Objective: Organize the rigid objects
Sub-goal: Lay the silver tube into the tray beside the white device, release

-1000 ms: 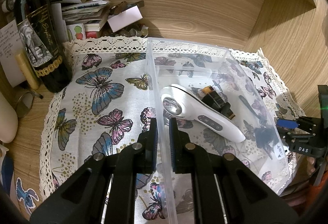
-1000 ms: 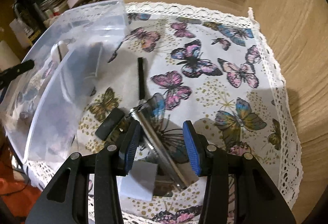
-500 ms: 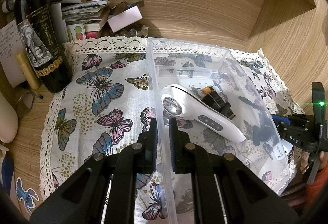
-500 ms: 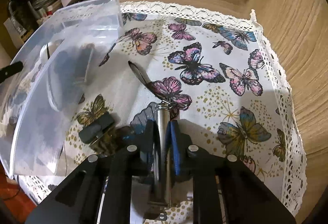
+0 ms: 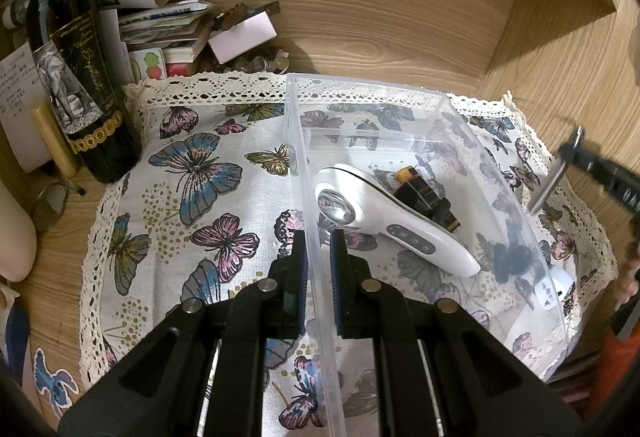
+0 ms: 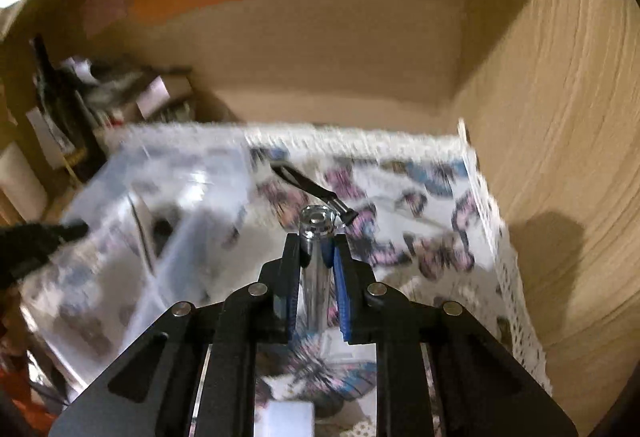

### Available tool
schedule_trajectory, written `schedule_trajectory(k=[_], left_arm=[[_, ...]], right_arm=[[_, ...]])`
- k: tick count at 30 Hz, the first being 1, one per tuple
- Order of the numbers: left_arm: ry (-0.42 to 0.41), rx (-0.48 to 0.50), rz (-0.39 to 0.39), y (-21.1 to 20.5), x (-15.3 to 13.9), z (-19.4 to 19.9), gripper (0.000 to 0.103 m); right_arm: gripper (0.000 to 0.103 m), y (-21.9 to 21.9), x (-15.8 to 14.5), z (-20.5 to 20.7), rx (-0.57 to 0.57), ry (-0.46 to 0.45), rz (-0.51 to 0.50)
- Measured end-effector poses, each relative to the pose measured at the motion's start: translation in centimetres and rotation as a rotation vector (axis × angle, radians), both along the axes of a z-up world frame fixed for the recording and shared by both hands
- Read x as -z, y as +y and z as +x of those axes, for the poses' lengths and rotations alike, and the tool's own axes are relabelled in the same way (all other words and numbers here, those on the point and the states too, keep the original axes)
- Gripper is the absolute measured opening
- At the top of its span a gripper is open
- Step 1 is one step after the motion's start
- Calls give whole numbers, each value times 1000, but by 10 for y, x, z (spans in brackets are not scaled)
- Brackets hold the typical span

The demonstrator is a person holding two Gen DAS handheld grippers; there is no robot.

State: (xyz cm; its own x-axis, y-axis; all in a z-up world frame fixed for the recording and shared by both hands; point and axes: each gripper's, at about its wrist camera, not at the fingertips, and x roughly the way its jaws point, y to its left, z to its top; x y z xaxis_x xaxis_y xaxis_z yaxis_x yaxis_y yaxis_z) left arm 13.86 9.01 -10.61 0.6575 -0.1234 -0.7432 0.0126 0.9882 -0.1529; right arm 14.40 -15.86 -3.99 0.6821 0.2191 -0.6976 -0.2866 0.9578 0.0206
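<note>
A clear plastic bin point(image 5: 424, 141) sits on a butterfly cloth point(image 5: 200, 197). Inside it lie a white handheld device point(image 5: 384, 221) and a small black and amber item point(image 5: 424, 193). My left gripper point(image 5: 318, 265) is shut on the bin's near left wall. My right gripper point(image 6: 318, 261) is shut on a silver metal cylinder point(image 6: 316, 277), lifted off the cloth, with a black strap point(image 6: 308, 185) dangling from its end. In the left wrist view the silver cylinder point(image 5: 554, 177) hangs beyond the bin's right side. The right wrist view is blurred; the bin point(image 6: 160, 221) shows at left.
A dark wine bottle point(image 5: 80, 77) stands at the cloth's back left, beside stacked papers and small boxes point(image 5: 180, 33). Wooden walls point(image 6: 560, 157) close in behind and on the right. A white block point(image 6: 290, 417) lies on the cloth under my right gripper.
My right gripper closed on the silver cylinder, then lifted it off the cloth and tilted upward. The left gripper stayed clamped on the bin wall.
</note>
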Motion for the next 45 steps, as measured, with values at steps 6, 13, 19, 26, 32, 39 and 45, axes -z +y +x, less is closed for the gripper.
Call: schedule_trajectory(k=[6, 13, 19, 26, 32, 39, 45], left_arm=[[1, 0, -5, 1, 0, 0, 10], [1, 0, -5, 0, 0, 0, 10], [2, -1, -10, 0, 0, 1, 10], [1, 0, -13, -2, 0, 1, 10], [1, 1, -13, -2, 0, 1, 10], [0, 1, -15, -2, 0, 1, 10], [0, 1, -15, -2, 0, 1, 10]], right_arm=[[14, 27, -28, 0, -81, -76, 53], [14, 66, -41, -14, -197, -113, 47], [14, 89, -23, -13, -269, -44, 17], [14, 109, 10, -4, -312, 39, -84], [14, 117, 28, 4, -318, 95, -120], [15, 121, 34, 12, -311, 132, -115], [15, 123, 40, 13, -318, 176, -101]])
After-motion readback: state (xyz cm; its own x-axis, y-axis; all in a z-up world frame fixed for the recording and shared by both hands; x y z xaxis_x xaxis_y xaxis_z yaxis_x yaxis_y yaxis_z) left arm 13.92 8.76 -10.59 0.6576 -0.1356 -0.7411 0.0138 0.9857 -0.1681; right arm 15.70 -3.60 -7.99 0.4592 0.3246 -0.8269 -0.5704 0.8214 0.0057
